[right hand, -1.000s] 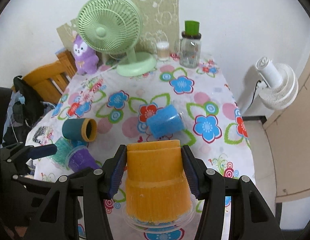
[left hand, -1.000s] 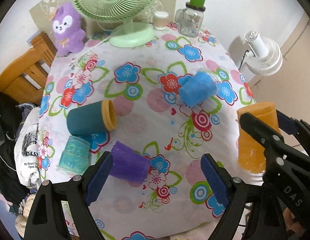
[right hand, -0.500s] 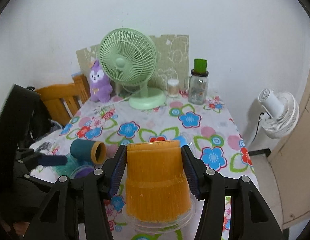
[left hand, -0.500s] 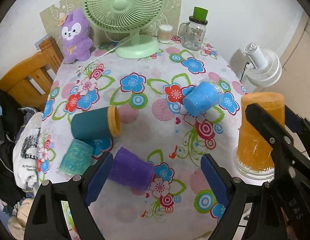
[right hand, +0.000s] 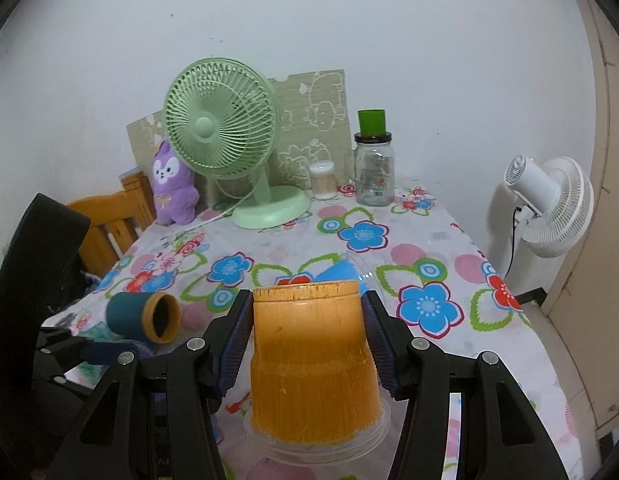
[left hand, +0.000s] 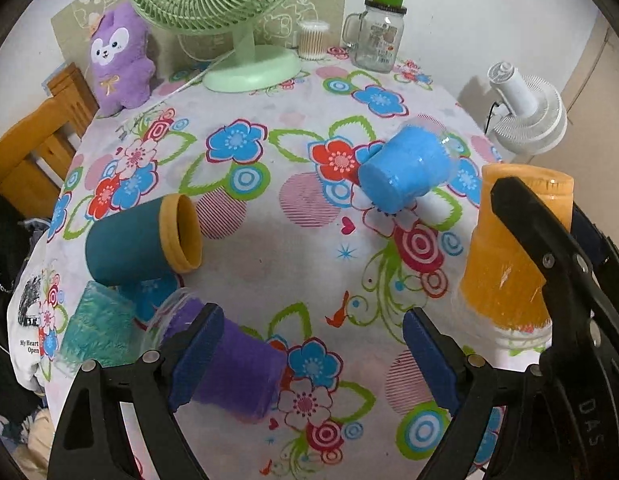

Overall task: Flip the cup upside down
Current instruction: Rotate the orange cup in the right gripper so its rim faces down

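Observation:
An orange cup [right hand: 313,364] stands upside down, rim on the flowered tablecloth near the front right edge; it also shows in the left wrist view [left hand: 513,248]. My right gripper [right hand: 307,344] has its blue pads at the cup's two sides, and I cannot tell whether they still press it. My left gripper [left hand: 309,356] is open and empty, low over the table's front. A purple cup [left hand: 237,364] lies on its side just behind the left finger.
A teal cup with an orange rim [left hand: 141,240], a turquoise cup [left hand: 97,328] and a blue cup [left hand: 405,172] lie on their sides. A green fan [left hand: 237,20], purple plush [left hand: 117,56] and glass jar [left hand: 377,32] stand at the back. A white fan [left hand: 529,112] stands off the right edge.
My right gripper tilted up to level and lowered, bringing the inverted orange cup onto the table. My left gripper stayed open and shifted a little over the table's front.

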The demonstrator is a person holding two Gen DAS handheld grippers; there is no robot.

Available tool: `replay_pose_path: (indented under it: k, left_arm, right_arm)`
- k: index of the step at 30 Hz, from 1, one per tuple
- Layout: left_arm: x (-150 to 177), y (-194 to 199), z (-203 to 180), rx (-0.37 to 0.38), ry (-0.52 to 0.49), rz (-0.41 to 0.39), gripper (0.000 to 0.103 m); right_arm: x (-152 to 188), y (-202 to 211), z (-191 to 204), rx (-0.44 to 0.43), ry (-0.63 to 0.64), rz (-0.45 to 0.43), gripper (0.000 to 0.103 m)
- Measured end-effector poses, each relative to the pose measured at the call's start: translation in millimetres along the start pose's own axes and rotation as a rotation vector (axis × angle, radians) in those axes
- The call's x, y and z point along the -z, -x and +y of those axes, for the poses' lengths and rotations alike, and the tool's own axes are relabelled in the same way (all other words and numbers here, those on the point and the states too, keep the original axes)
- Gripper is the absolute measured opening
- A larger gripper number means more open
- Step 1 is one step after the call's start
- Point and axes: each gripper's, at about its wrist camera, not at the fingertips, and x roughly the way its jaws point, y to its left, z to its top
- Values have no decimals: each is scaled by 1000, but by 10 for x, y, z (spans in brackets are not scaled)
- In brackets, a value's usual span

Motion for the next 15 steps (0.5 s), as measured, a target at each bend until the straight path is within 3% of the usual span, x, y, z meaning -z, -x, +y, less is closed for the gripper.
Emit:
replay_pose_path:
  k: [15]
  left_arm:
    - [135, -282, -162, -126, -146, 8, 102]
  right_arm:
    - [319, -380, -96, 37, -47, 8, 58]
